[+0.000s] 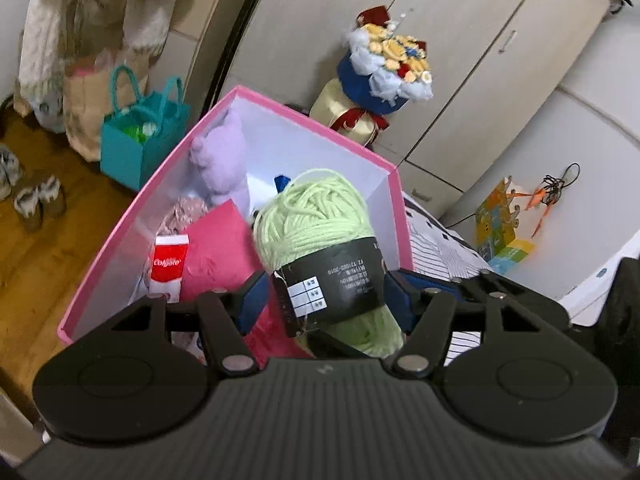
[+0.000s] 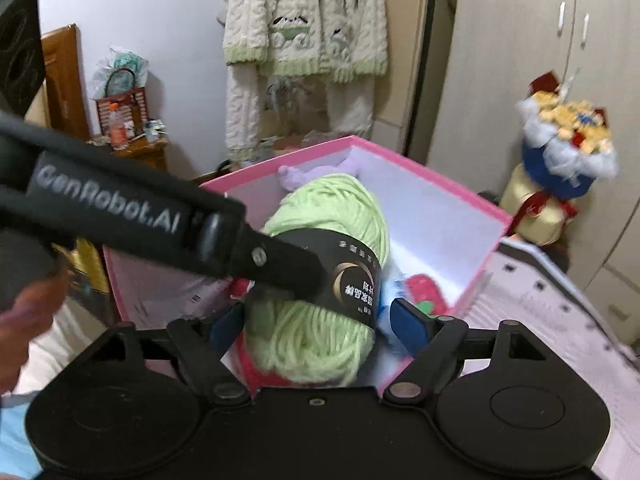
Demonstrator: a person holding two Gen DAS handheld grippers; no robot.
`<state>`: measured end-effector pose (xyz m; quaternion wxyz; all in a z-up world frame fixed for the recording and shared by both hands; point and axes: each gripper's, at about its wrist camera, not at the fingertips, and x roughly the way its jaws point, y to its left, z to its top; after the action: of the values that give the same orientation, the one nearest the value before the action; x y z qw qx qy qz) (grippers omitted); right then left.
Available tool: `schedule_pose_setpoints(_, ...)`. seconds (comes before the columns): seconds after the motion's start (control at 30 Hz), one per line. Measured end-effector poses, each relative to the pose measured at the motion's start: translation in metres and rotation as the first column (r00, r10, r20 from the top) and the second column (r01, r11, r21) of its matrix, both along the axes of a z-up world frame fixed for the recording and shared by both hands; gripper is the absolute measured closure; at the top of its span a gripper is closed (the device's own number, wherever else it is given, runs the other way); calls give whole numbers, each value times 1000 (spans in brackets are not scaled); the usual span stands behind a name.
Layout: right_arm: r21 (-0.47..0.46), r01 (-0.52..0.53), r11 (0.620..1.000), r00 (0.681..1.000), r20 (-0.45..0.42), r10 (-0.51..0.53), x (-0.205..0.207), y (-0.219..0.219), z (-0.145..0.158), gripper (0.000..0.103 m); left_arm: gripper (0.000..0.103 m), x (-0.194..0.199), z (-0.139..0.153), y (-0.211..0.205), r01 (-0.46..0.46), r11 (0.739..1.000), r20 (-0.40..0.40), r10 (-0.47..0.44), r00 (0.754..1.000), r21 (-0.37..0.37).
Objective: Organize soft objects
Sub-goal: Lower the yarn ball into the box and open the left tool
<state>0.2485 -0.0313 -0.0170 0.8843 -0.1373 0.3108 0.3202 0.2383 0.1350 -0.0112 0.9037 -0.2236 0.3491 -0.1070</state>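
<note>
The pink box point(image 1: 280, 110) already has a purple plush point(image 1: 222, 156) at 11 o'clock, a pink cloth point(image 1: 218, 248) and toothpaste point(image 1: 168, 266) at 9. The green yarn point(image 1: 316, 236) hangs over the middle, left gripper point(image 1: 326, 300) jaws clamped on its label. Right gripper point(image 2: 320, 322) jaws sit apart around the yarn, not clearly squeezing. I'd guess dropping it in is what's left.

The red-and-white toothpaste box point(image 1: 168, 268) in the pink box point(image 1: 320, 120) reads "Colgate". The black strap point(image 2: 108, 204) across the right wrist view reads "GenRobot.AI". The yarn's black band point(image 1: 336, 280) carries small print ending "-2010", otherwise too small to read
</note>
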Motion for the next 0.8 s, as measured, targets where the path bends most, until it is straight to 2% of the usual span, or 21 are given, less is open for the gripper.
schedule_pose_setpoints(0.13, 95, -18, 995, 999, -31, 21, -9, -17, 6, 19, 41, -2, -5, 0, 43, 998, -5, -43, 999, -42)
schedule_pose_setpoints(0.27, 163, -9, 987, 999, -40, 16, -15, -28, 5, 20, 43, -2, -7, -8, 34, 999, 10, -34, 999, 10)
schedule_pose_setpoints(0.5, 259, 23, 966, 998, -70, -5, -30, -50, 4, 20, 41, -22, -1, -9, -14, 999, 20, 13, 1000, 49)
schedule_pose_setpoints(0.67, 294, 42, 955, 997, -71, -22, -37, -61, 5, 19, 41, -30, 0, -11, -44, 994, 34, 41, 999, 104)
schedule_pose_setpoints(0.77, 292, 64, 954, 996, -79, -43, -40, -65, 5, 19, 42, -36, 2, -7, -75, 994, 20, 74, 997, 81)
schedule_pose_setpoints(0.8, 286, 72, 956, 996, -76, -53, -43, -66, 5, 19, 42, -42, 6, -7, -69, 995, 41, 67, 997, 69)
